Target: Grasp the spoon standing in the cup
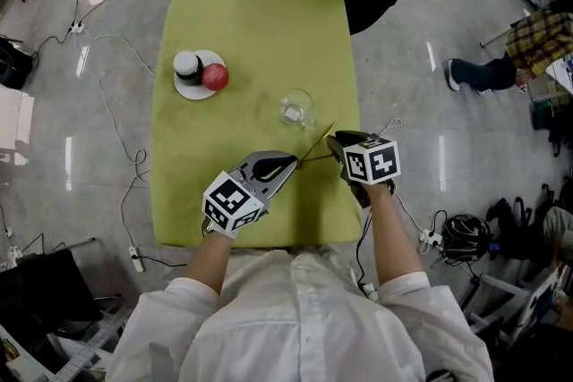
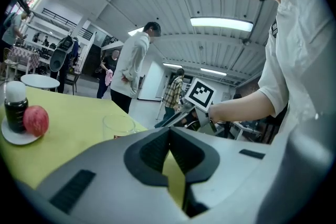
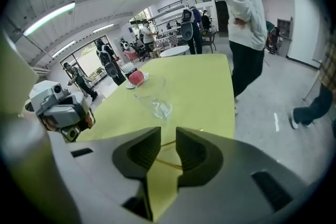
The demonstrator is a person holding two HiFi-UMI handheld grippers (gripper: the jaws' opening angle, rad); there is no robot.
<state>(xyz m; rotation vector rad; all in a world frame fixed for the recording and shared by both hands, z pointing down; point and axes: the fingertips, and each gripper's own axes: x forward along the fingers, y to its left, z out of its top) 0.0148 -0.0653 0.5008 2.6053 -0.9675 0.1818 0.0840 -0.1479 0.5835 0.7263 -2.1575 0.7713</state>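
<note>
Over near edge of green table (image 1: 251,22): right gripper (image 1: 338,141) jaws narrowly apart, left gripper (image 1: 291,162) jaws pressed together. Just beyond, glass cup (image 1: 295,109), nothing blocking it. Farther left, plate (image 1: 192,91) with dark bottle (image 1: 187,65) and red apple (image 1: 215,77). Spoon (image 1: 316,144) out of cup, slanting between both grippers, handle crossing right jaw gap.

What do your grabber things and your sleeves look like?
The left hand-held gripper and right hand-held gripper are grey plastic, with dark ribbed pads inside two pointed jaws. Each carries a white cube printed with black square markers. The sleeves are white and end near the elbows.
</note>
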